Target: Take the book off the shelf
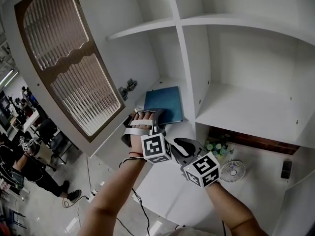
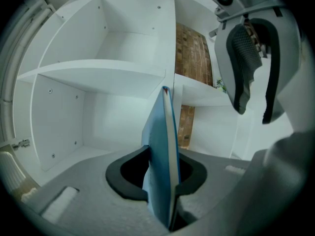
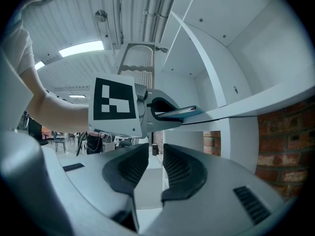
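The white shelf cabinet fills most of the head view. Its door, with a ribbed panel, is swung open across the upper left. In the compartment at centre frame the blue book lies flat on the shelf board, its near edge toward the bottom of the frame. The left gripper has that edge: in its own view the book stands edge-on between the two dark pads, which press on its covers at a middling spread. The right gripper sits just below and to the right in the head view, its jaws a narrow gap apart and empty.

The step in hand looks like the draw-out. Since only the book's edge is pinched, the pull should probably run straight back along the board, with the book kept level until it clears the shelf's front. A thin book held this way may sag, so the free gripper could support it underneath.

The left hand reaches up from lower centre, forearm extended, and points its gripper into the compartment. The right forearm enters from the lower right, and its gripper faces the left one's marker cube.
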Available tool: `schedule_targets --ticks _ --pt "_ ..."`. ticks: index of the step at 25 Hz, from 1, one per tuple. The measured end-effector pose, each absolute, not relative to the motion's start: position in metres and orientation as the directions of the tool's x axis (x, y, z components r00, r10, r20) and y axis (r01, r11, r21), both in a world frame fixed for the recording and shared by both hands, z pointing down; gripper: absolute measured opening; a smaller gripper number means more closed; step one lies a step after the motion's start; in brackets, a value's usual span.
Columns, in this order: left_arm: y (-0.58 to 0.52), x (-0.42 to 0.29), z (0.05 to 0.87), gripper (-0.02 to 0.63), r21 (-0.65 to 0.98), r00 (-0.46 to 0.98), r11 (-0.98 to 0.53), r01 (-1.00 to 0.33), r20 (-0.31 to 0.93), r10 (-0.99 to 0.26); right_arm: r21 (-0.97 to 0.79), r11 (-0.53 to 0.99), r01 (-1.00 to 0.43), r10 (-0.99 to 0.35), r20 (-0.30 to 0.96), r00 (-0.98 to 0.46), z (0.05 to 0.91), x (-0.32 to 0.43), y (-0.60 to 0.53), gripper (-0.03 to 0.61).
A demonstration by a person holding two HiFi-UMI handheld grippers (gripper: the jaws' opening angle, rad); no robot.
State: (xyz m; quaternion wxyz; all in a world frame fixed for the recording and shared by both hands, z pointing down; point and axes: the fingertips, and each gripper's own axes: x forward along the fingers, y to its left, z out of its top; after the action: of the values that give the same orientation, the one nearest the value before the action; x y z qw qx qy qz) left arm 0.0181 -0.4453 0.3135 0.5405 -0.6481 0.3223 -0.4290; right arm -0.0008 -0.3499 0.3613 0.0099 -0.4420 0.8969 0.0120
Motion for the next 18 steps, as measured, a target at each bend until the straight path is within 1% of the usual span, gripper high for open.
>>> schedule_targets --ticks 8,18 --pt "-0.441 0.017 0.312 0.066 -0.977 0.427 -0.211 0.029 0.203 -0.881 0.016 0.603 -0.798 -0.797 -0.029 -0.603 0.359 0.001 -0.347 0.089" --pt "-0.426 0.012 0.31 0.063 -0.981 0.436 -0.194 0.002 0.175 -0.883 0.008 0.591 -0.806 -0.806 -0.037 -0.591 0.357 0.005 -0.342 0.089"
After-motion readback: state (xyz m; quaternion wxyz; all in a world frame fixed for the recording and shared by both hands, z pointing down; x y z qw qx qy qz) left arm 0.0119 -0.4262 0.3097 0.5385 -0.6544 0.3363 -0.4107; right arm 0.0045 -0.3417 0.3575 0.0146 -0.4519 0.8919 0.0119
